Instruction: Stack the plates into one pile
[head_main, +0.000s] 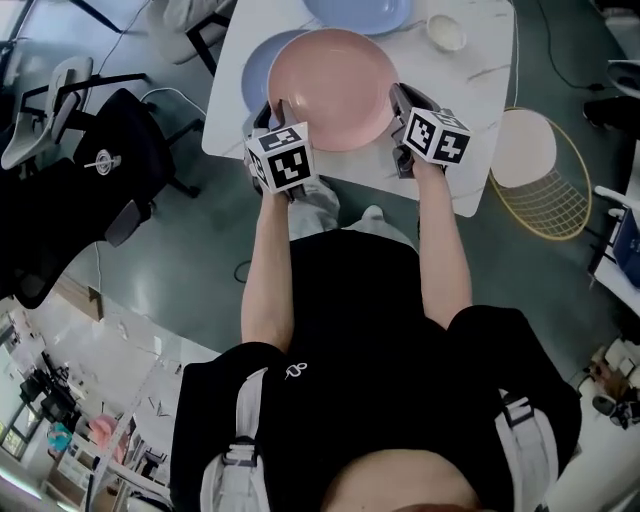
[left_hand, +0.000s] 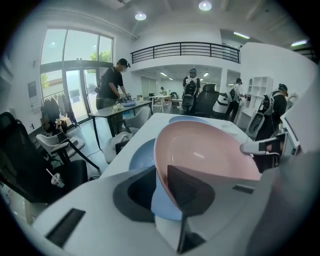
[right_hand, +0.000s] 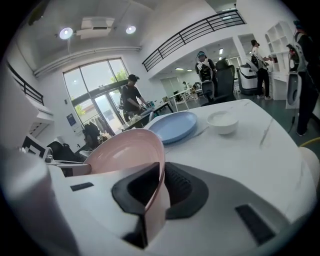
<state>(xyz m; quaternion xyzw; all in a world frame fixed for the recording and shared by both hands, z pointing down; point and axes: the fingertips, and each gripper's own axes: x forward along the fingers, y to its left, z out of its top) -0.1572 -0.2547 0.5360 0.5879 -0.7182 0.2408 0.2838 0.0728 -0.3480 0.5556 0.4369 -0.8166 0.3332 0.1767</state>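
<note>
The left gripper (head_main: 272, 108) is closed on the left rim of the pink plate (head_main: 335, 85), with one dark pad flat against the inside face. The right gripper (right_hand: 157, 185) is pinched narrowly on the opposite rim, its jaws nearly together on the thin edge.

There are two grippers, one pink plate, two blue plates and one small white bowl (head_main: 446, 32). The pink plate is pale, plain and glossy, round and fairly deep, with a rim that curves upward. It hangs between the two grippers over the near part of the white table (head_main: 470, 90). There it covers the right side of the nearer blue plate (head_main: 256, 70), which lies flat to its left. Whether the two plates touch cannot be told. The second blue plate (head_main: 360, 12) lies at the far edge, with the bowl to its right.
</note>
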